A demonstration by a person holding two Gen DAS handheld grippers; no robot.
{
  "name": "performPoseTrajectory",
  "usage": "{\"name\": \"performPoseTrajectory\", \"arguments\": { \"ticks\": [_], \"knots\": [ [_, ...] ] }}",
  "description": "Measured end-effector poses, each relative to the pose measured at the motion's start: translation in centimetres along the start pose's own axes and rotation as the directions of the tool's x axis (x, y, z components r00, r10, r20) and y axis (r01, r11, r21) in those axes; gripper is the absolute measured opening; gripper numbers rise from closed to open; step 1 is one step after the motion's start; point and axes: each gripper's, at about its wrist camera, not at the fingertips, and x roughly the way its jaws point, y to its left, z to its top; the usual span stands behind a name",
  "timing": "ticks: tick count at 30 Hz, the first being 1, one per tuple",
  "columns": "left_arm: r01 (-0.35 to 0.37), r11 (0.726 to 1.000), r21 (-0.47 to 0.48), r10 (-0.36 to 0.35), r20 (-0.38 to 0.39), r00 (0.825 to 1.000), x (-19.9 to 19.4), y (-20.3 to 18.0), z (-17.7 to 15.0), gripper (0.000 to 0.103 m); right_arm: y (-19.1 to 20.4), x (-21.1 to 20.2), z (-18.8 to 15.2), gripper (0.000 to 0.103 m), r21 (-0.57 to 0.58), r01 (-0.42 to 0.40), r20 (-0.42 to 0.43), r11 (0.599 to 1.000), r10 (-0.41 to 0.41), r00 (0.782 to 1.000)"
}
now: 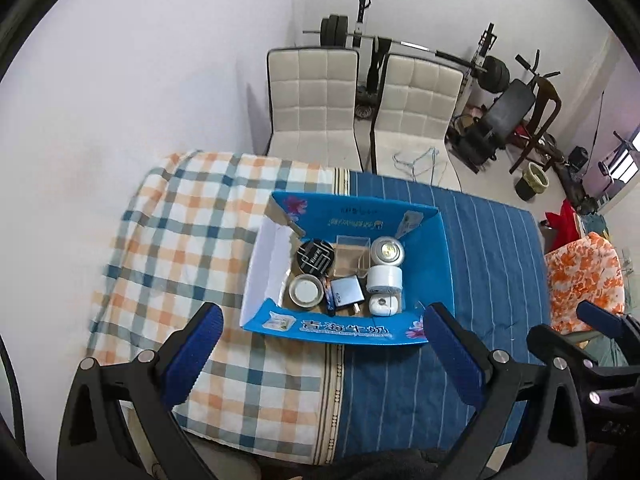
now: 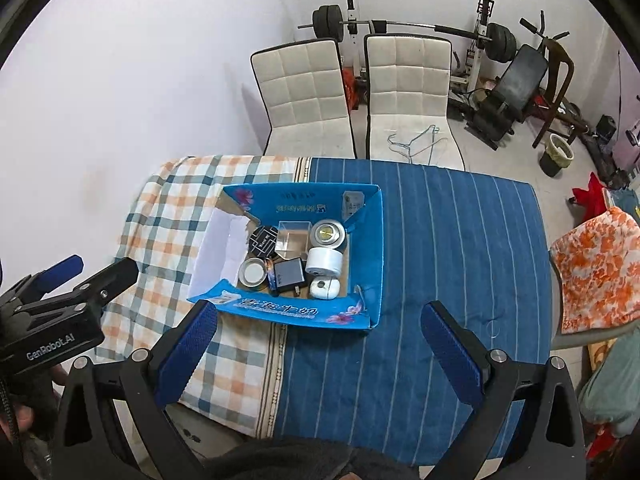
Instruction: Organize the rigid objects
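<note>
left gripper (image 1: 322, 330) fingers wide, right gripper (image 2: 318, 326) likewise, both empty

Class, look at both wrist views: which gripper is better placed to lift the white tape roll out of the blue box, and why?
Probably the left gripper: open, with the blue box centred ahead and the white tape roll between its fingers' lines. The right gripper, also open, sits further right.

Even, soft indoor light, faint shadows, sharp centre; heavy fisheye bending and dark vignette at the corners.
</note>
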Motion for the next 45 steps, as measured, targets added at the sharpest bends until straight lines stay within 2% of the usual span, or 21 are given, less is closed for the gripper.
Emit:
{"name": "performPoseTrajectory", "arguments": {
  "ticks": [9, 21, 29, 45],
  "knots": [
    [-0.005, 1.000, 0.003, 0.004, 0.022, 1.000, -1.9, -0.5, -0.7, 0.103, -0.4, -1.5, -0.2, 0.103, 0.000, 0.043, 0.035, 0.999, -0.043, 0.998],
    [-0.041, 0.999, 0.014, 0.041, 0.000, 0.999, -0.5, -1.1, -1.2, 0.103, -2.5, 0.9, -0.7, 0.103, 0.041, 0.117, 0.007, 0.992, -0.117, 0.993],
    [-0.044, 0.998, 0.034, 0.045, -0.022, 0.999, 0.4, -1.7, -1.3, 0.103, -2.9, 1.1, -0.9, 0.103, 0.042, 0.120, 0.005, 0.992, -0.121, 0.993],
    [-0.050, 0.998, 0.041, 0.051, -0.020, 0.999, 0.4, -1.8, -1.3, 0.103, -2.8, 1.4, -0.9, 0.103, 0.045, 0.126, 0.002, 0.991, -0.126, 0.992]
  ]
}}
